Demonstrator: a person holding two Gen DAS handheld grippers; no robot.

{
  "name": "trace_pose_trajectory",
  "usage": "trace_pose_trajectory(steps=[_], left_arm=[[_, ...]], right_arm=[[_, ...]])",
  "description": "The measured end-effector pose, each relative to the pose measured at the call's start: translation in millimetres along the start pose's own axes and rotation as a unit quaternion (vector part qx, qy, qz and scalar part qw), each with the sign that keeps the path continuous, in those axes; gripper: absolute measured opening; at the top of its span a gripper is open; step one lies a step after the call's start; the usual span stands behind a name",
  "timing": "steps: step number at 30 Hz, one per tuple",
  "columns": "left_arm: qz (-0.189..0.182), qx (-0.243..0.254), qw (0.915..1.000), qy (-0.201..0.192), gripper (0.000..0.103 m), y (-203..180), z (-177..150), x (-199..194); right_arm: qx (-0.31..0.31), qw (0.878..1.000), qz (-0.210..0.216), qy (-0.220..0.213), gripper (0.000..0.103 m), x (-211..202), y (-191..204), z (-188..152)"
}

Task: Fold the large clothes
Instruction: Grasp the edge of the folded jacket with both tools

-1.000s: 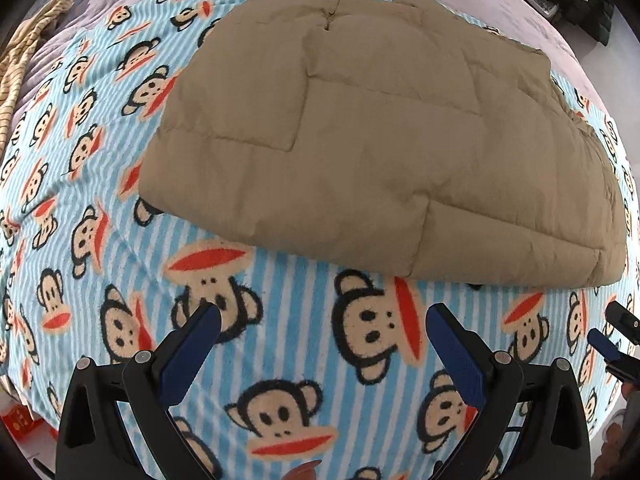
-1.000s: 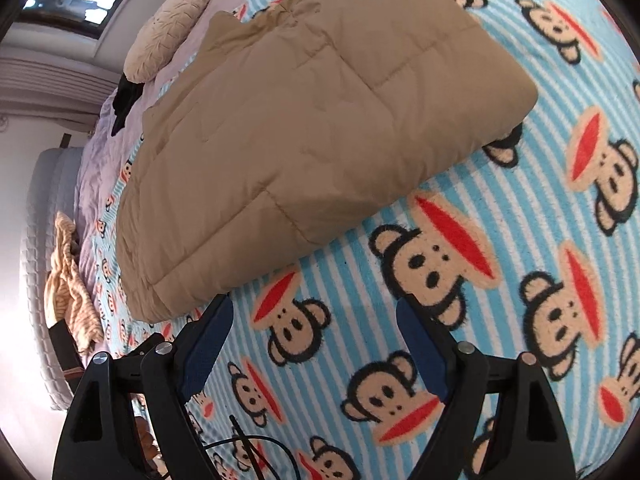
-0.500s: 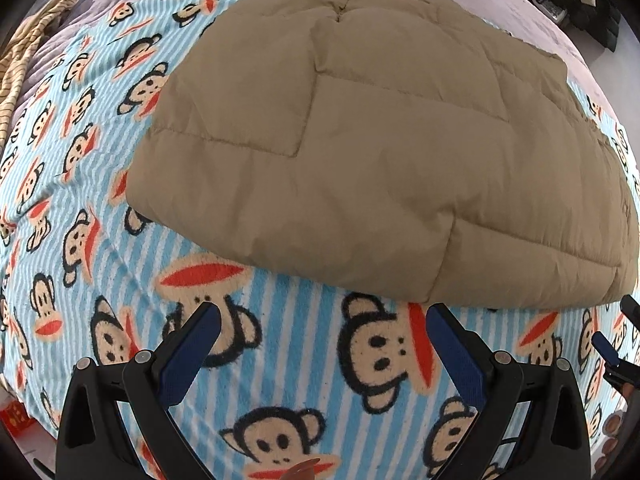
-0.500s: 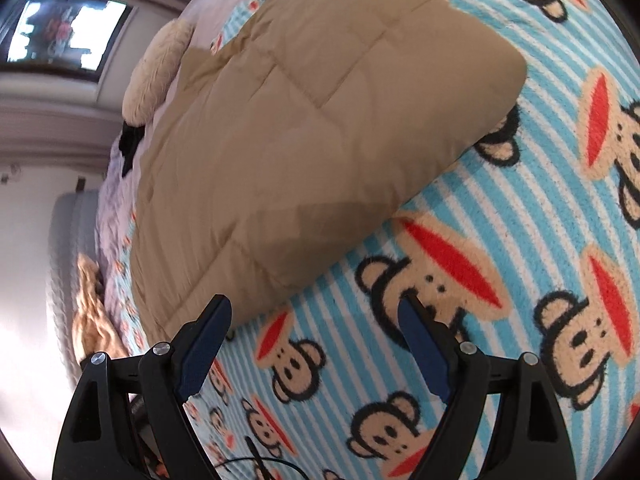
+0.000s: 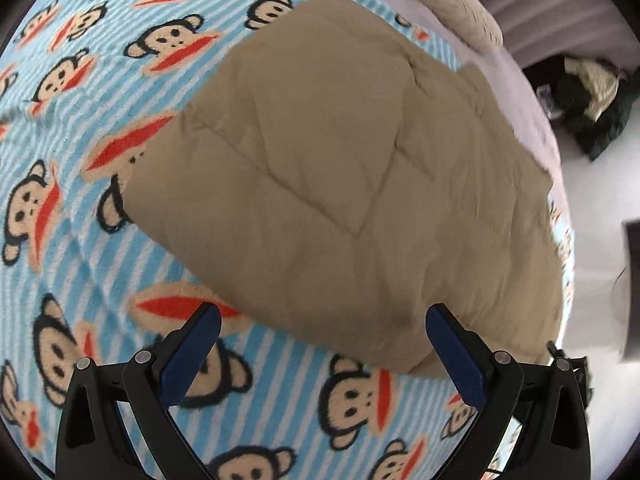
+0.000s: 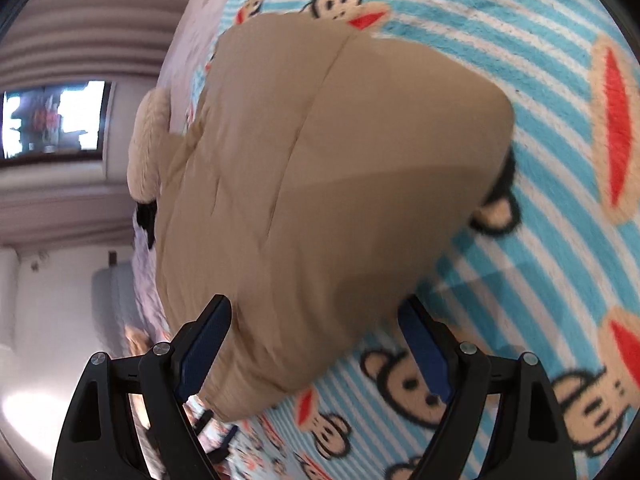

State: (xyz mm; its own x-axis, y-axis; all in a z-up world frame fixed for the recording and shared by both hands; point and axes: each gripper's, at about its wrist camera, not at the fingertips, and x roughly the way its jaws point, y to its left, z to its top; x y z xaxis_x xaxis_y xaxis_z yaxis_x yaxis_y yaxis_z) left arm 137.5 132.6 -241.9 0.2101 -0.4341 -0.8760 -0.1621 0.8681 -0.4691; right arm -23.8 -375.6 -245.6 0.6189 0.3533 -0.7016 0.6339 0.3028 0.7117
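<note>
A tan quilted puffy garment (image 5: 340, 184) lies folded flat on a blue striped monkey-print blanket (image 5: 80, 80). My left gripper (image 5: 324, 340) is open, its blue pads on either side of the garment's near edge, just above it. In the right wrist view the same garment (image 6: 320, 184) fills the middle. My right gripper (image 6: 316, 336) is open and its jaws straddle the garment's near edge at another corner. Neither gripper holds anything.
A cream knitted cushion (image 5: 448, 8) lies at the far end of the bed, also in the right wrist view (image 6: 146, 140). Dark clothes (image 5: 588, 104) are piled on the floor to the right. The bed edge and pale floor (image 5: 592, 248) are close on the right.
Both grippers have moved forward toward the garment and turned; its near edge now lies between each pair of open jaws. The garment itself has not moved.
</note>
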Motion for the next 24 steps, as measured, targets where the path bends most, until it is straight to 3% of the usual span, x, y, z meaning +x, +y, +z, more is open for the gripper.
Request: trace_pose_trajectory(steps=[3, 4, 5, 8, 14, 17, 19, 20, 21, 22, 23, 24], left_arm=[[-0.020, 0.000, 0.9998, -0.003, 0.103, 7, 9, 3], [-0.024, -0.002, 0.9997, 0.000, 0.103, 8, 10, 6], [-0.031, -0.004, 0.9995, 0.005, 0.103, 11, 12, 10], [-0.053, -0.015, 0.9984, 0.011, 0.103, 18, 15, 24], [-0.092, -0.060, 0.9937, -0.021, 0.103, 11, 35, 46], [-0.080, -0.077, 0.9933, -0.031, 0.101, 3, 43, 58], [-0.064, -0.073, 0.9946, -0.037, 0.069, -3, 45, 59], [-0.066, -0.067, 0.9948, -0.038, 0.059, -5, 46, 57], [-0.074, -0.059, 0.9947, -0.039, 0.042, -7, 44, 50], [-0.075, -0.051, 0.9950, -0.042, 0.032, -9, 44, 45], [-0.074, -0.041, 0.9953, -0.047, 0.028, -12, 44, 40], [-0.073, -0.027, 0.9956, -0.053, 0.022, -19, 42, 33]], right_arm=[[0.013, 0.999, 0.034, -0.002, 0.088, 8, 8, 10], [0.012, 0.999, 0.042, -0.001, 0.100, 11, 12, 11], [0.010, 0.998, 0.058, 0.003, 0.103, 13, 16, 12], [0.003, 0.997, 0.081, 0.015, 0.103, 18, 23, 14], [-0.007, 0.996, 0.072, 0.042, 0.103, 31, 19, 23], [-0.008, 0.997, 0.065, 0.041, 0.103, 40, 16, 26], [-0.007, 0.997, 0.062, 0.039, 0.103, 43, 17, 29], [-0.004, 0.997, 0.061, 0.039, 0.102, 41, 15, 30], [0.001, 0.998, 0.060, 0.037, 0.100, 39, 14, 29], [0.011, 0.998, 0.058, 0.035, 0.083, 38, 12, 30], [0.016, 0.998, 0.053, 0.037, 0.052, 37, 8, 29], [0.024, 0.997, 0.057, 0.045, 0.045, 37, 3, 30]])
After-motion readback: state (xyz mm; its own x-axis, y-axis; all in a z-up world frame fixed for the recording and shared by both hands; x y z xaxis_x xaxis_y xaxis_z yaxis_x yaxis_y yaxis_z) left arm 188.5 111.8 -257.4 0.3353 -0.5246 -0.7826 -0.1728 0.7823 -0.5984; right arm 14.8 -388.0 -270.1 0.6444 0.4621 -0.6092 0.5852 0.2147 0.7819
